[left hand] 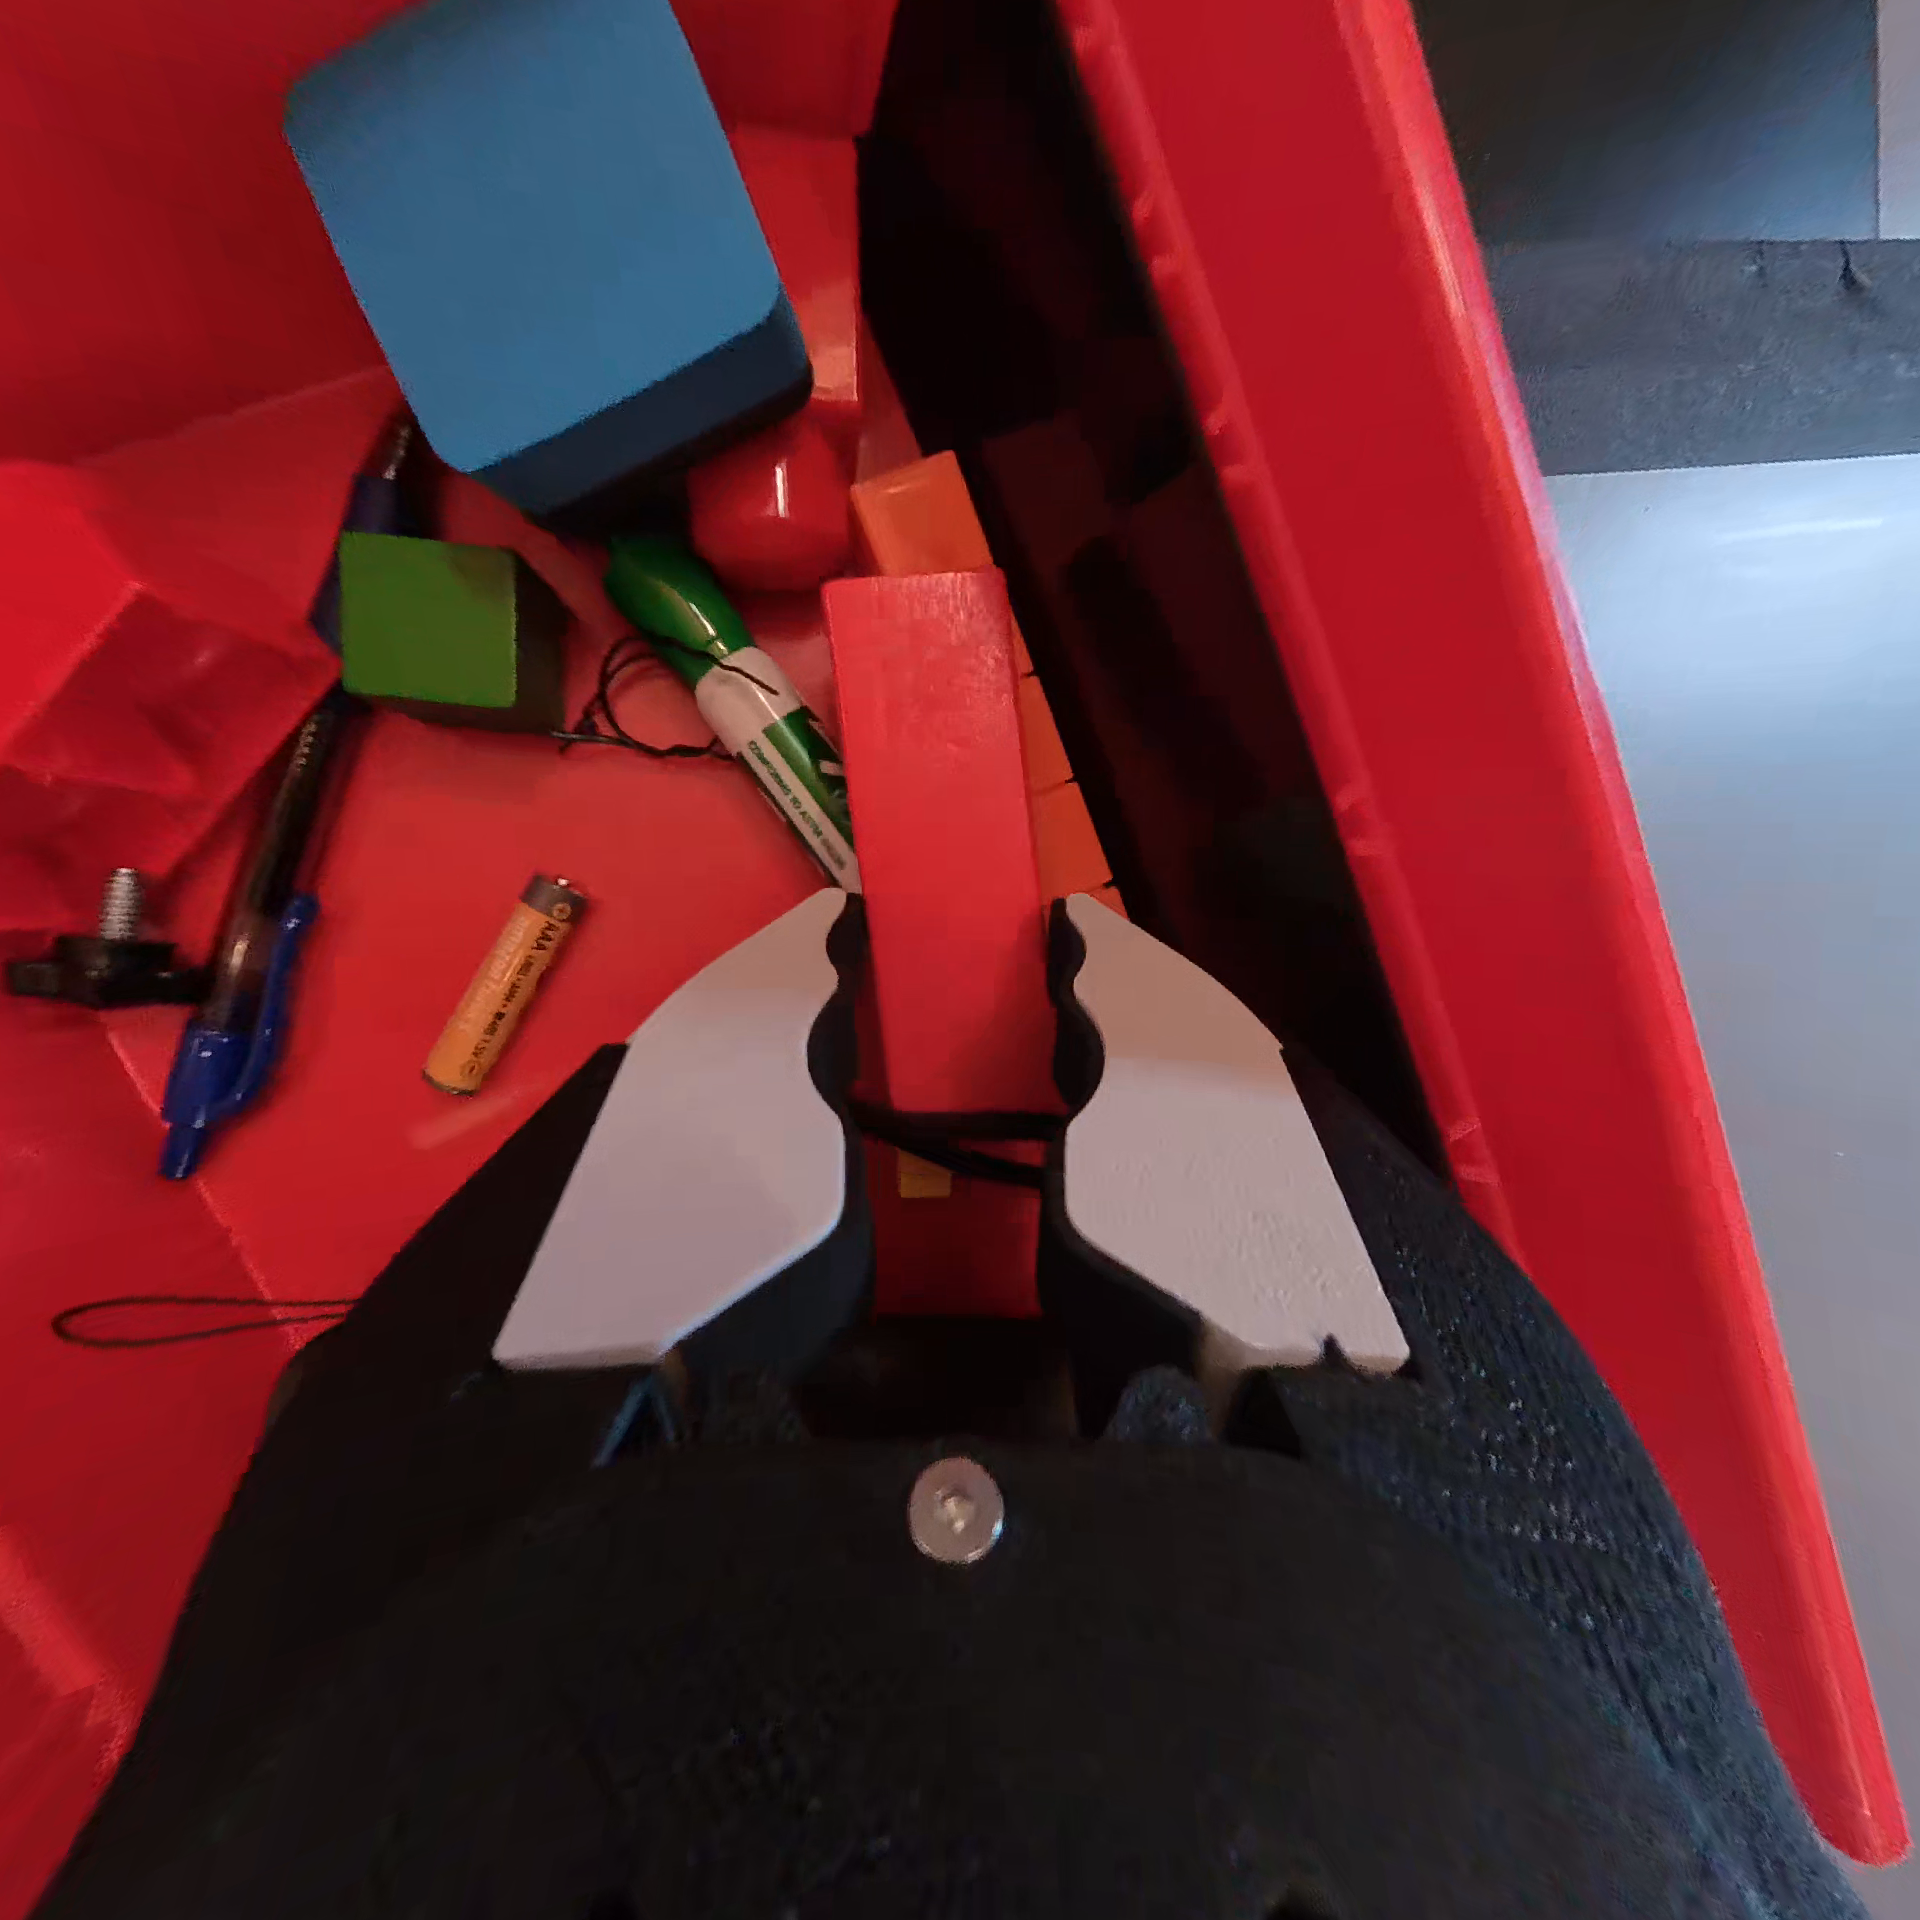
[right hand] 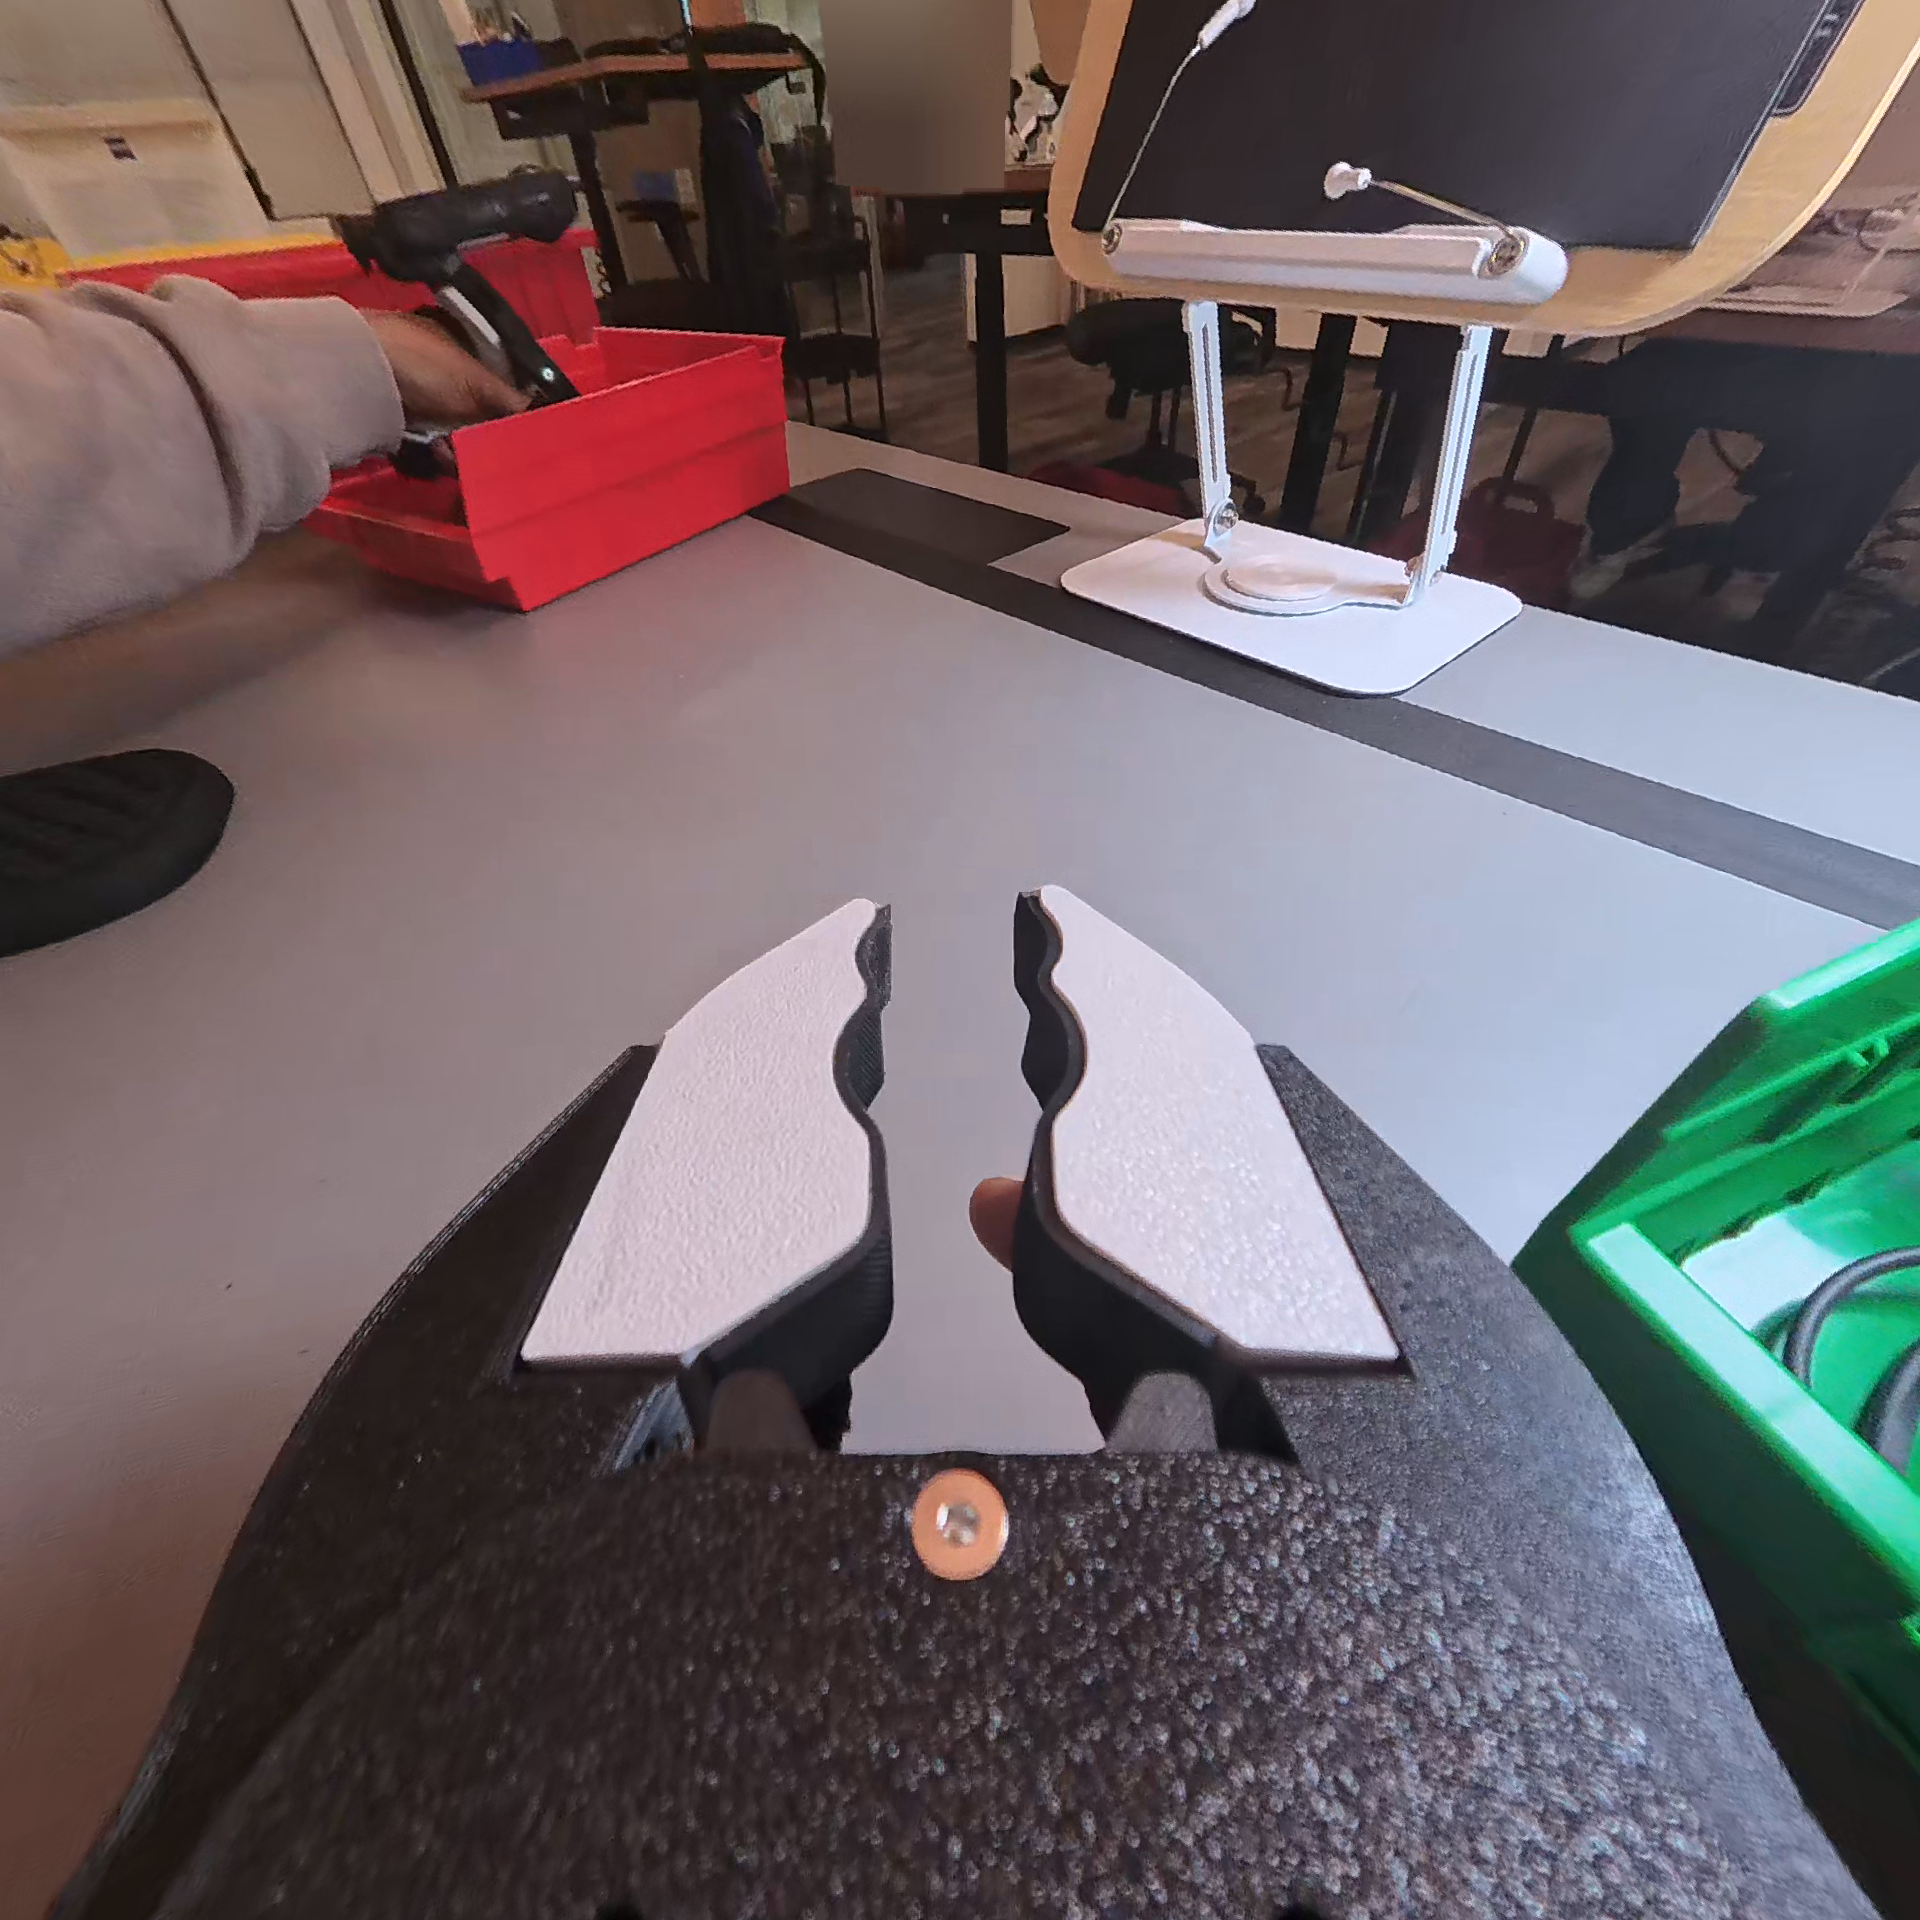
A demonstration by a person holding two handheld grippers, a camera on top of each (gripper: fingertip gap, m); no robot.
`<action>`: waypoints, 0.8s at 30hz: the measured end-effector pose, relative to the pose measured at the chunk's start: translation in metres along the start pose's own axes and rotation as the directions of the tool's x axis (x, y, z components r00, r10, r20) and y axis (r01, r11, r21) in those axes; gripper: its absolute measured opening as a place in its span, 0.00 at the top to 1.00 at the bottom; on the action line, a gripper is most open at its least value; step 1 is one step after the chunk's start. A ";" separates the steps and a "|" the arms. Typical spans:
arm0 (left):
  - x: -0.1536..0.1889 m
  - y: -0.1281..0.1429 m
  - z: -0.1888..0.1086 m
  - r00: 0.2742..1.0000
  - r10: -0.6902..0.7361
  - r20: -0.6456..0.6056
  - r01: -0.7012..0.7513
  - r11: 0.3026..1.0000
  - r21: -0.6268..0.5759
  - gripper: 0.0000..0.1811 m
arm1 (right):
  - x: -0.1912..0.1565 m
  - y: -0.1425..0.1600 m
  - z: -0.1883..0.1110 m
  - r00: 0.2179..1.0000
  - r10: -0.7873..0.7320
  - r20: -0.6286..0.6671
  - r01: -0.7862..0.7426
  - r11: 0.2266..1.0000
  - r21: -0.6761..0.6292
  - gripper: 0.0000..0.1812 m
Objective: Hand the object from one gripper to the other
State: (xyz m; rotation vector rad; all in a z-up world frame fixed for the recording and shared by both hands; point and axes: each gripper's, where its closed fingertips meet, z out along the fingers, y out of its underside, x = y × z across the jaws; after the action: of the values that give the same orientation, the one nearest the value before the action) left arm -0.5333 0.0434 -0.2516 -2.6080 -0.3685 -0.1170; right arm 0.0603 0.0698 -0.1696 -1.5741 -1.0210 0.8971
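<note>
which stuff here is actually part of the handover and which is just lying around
Part of the job:
- red block, clamped in the left gripper inside the red bin
- right gripper, jaws open over the grey table, holding nothing

Just lying about:
- blue block
- green cube
- green marker
- battery
- blue pen
- green bin
- tablet stand

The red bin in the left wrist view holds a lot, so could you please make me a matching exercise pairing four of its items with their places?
Things:
1. red plank
2. battery
3. green marker
4. blue block

Places:
A. lying alone on the bin floor, left of the left tool
B. between the left tool's fingers
C. at the top, above the green cube
D. partly tucked under the plank

Pairs: 1-B, 2-A, 3-D, 4-C
</note>
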 end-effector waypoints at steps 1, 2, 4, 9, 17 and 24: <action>-0.002 -0.003 -0.004 1.000 0.002 0.008 -0.002 1.000 0.021 0.81 | 0.000 0.000 0.000 1.000 0.001 -0.001 -0.001 1.000 0.000 0.88; -0.003 -0.007 -0.010 1.000 0.000 0.006 0.000 0.999 0.051 0.81 | 0.000 0.000 -0.001 1.000 0.000 0.000 0.000 1.000 0.003 0.88; -0.006 -0.018 -0.026 1.000 -0.011 -0.004 0.011 0.992 0.127 0.81 | -0.001 -0.002 -0.002 1.000 -0.004 0.001 0.004 1.000 0.011 0.88; 0.008 -0.058 -0.089 0.989 0.003 -0.147 0.059 0.908 0.415 0.82 | -0.004 -0.004 -0.001 1.000 -0.025 -0.001 0.025 1.000 0.012 0.88; 0.097 -0.075 -0.182 0.827 0.253 -0.501 0.163 0.746 0.646 0.82 | -0.019 -0.015 0.002 0.998 -0.055 0.024 0.054 0.998 0.032 0.88; 0.264 -0.006 -0.208 0.529 0.643 -0.554 -0.031 0.667 0.745 0.81 | -0.068 -0.064 0.023 0.979 -0.026 0.201 0.005 0.995 0.104 0.85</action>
State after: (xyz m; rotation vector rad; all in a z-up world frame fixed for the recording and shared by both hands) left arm -0.2843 0.0098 -0.0281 -1.5966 0.4335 -0.8182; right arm 0.0034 0.0222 -0.1083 -1.4077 -1.1090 1.0986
